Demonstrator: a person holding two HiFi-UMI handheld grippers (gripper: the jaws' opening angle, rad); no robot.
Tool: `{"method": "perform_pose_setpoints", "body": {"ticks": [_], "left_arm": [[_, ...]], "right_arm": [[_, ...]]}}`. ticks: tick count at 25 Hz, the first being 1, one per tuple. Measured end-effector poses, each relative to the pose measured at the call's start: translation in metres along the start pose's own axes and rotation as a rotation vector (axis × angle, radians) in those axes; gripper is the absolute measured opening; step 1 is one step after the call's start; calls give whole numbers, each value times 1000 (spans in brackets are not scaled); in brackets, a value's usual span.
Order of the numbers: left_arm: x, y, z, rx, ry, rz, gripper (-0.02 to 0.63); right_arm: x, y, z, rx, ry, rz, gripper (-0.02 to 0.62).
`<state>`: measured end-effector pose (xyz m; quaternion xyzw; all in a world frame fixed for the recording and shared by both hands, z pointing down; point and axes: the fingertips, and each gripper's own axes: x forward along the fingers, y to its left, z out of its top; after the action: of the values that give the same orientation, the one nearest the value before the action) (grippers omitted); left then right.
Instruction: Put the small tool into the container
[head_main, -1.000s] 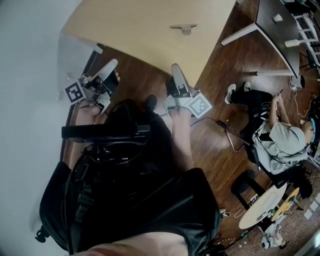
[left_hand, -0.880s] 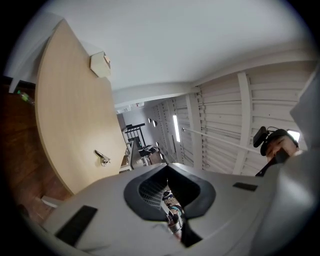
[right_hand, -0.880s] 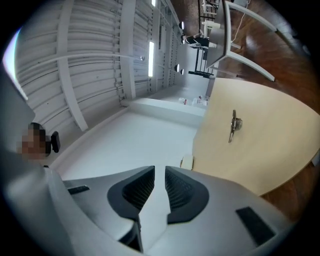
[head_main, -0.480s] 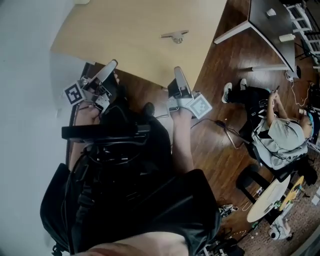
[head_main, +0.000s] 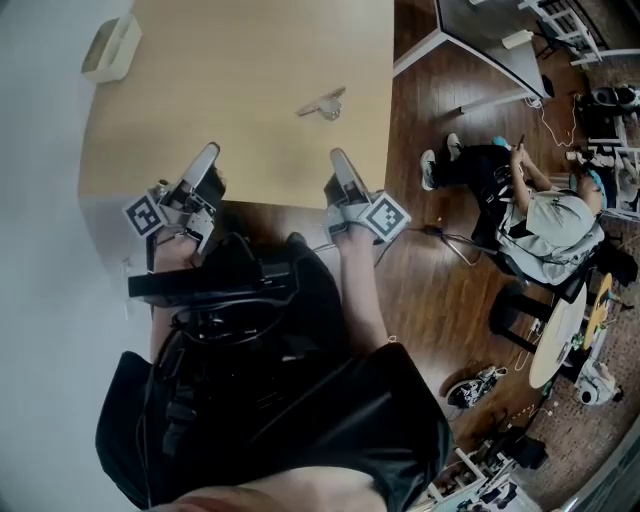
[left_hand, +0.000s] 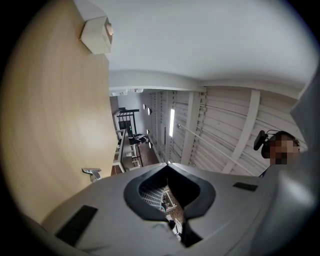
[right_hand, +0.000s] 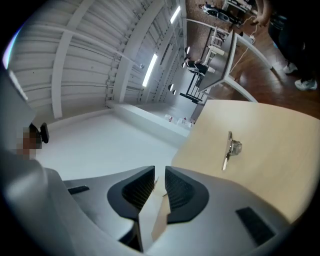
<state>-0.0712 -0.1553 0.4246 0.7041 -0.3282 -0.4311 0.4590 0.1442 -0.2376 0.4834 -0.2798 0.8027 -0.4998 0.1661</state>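
Note:
The small metal tool lies on the light wooden table, out in front of my right gripper; it also shows in the right gripper view and the left gripper view. The container, a small whitish open tray, stands at the table's far left corner. My left gripper hovers over the table's near edge with its jaw tips touching and nothing in them. My right gripper is also at the near edge, with a narrow empty gap between its pads.
A white wall runs along the table's left side. Right of the table is dark wooden floor, where a person sits. Another desk stands at the upper right, and shoes and clutter lie at the lower right.
The view has swung left and forward, so more of the table shows and the container has come into sight. Both grippers now reach over the table's near edge. Neither jaw opening has changed.

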Motion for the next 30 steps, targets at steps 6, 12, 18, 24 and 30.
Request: {"method": "perform_pose_setpoints", "body": {"ticks": [6,12,18,24,30], "left_arm": [[1,17,7,-53,63,-16,6],[18,23,9,-86,115,-35,6],[42,29,-1,-52,177,-20,6],[65,52,-8,8,206,73,6],[99,57,-25,42,244,136,9]], "right_arm": [[-4,-7,-13,-6,-26,-97,48],[-1,-13,-16,-10,-22,-145,48],[0,-44,-1,-92,16,-225,48],[14,-105,24,-288,126,-357,110],[30,-152,41,-252,215,-341,164]]}}
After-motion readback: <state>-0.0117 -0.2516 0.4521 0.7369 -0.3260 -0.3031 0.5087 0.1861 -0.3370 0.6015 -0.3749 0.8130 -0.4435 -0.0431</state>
